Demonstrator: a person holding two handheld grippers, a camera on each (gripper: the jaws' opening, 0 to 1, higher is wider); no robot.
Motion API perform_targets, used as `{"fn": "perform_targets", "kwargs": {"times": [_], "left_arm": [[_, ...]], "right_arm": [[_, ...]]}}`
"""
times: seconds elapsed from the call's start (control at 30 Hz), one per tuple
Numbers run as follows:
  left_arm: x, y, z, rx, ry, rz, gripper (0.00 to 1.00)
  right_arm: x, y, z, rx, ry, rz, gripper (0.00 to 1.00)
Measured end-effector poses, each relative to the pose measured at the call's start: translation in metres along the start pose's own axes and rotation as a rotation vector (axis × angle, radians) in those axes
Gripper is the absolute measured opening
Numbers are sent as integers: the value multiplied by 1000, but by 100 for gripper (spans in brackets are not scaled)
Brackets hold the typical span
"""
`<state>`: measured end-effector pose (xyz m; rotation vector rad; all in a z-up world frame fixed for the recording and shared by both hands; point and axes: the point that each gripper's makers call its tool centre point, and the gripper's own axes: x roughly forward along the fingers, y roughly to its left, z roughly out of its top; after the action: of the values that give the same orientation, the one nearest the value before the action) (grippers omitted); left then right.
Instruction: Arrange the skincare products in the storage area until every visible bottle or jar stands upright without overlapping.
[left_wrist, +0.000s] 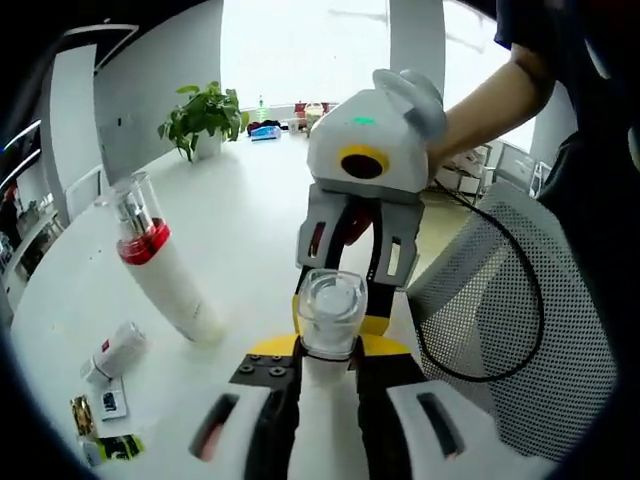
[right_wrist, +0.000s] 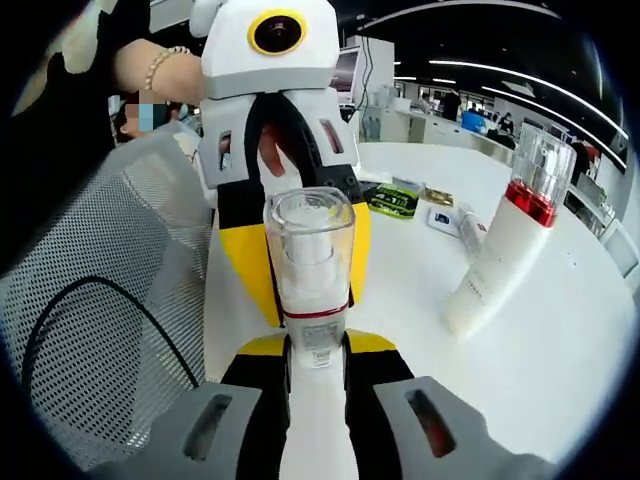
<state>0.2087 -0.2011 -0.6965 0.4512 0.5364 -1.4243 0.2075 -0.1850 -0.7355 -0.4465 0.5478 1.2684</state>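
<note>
Bottle (right_wrist: 310, 275) body mostly hidden between both grippers' fingers, only clear cap and red band visible. Held at both ends: left gripper (left_wrist: 325, 375) and right gripper (right_wrist: 315, 370) each clamped narrow on it. Second bottle (left_wrist: 165, 275) tilted on table (left_wrist: 240, 230), left of left fingers, apart from small tube (left_wrist: 115, 352).

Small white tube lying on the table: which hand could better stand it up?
Left, probably: the small white tube lies beside the left gripper, farther from the right gripper. Both hold a clear-capped bottle.
</note>
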Motion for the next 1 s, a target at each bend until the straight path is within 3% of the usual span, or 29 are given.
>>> {"fn": "perform_targets", "kwargs": {"times": [0.67,0.83,1.0], "left_arm": [[14,35,17,-43,-32,30,18],[20,58,19,-46,-38,57,19],[21,67,19,-59,-42,75,19]], "right_arm": [[-3,-43,-4,-32,24,26,19],[-4,-60,-2,-54,26,41,19],[-3,-68,-1,-58,24,51,19]]}}
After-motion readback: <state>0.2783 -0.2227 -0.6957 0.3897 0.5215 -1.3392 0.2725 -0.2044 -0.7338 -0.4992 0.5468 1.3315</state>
